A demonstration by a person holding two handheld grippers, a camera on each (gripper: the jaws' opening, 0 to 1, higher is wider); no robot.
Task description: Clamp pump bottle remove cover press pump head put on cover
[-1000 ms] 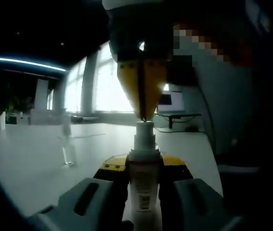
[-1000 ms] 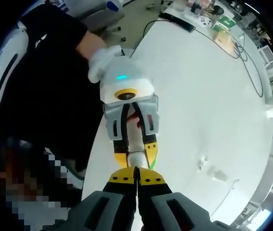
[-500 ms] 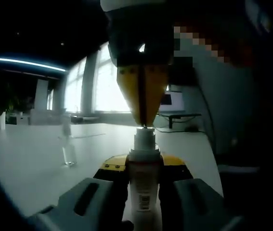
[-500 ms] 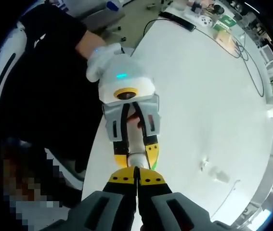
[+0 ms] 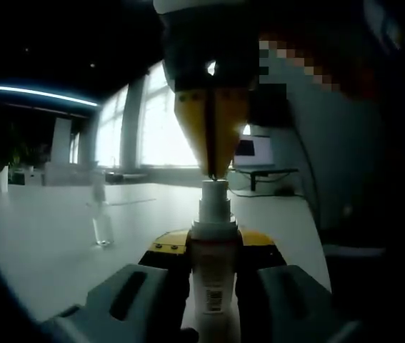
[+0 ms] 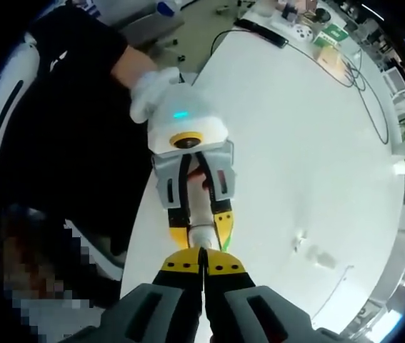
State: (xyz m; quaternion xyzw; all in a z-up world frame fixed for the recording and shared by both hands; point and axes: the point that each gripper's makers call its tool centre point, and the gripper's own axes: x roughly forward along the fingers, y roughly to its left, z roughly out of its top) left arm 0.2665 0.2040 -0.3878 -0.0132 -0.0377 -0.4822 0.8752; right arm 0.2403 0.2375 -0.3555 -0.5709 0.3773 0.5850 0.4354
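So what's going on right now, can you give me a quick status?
Left gripper shut on bottle. Right gripper shut, tips on pump head. Cover off, standing on table. Nothing in the way.

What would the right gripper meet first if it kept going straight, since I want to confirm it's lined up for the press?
The pump head of the bottle clamped in the left gripper. The shut right gripper points straight at it, tips at or just above it; contact is unclear.
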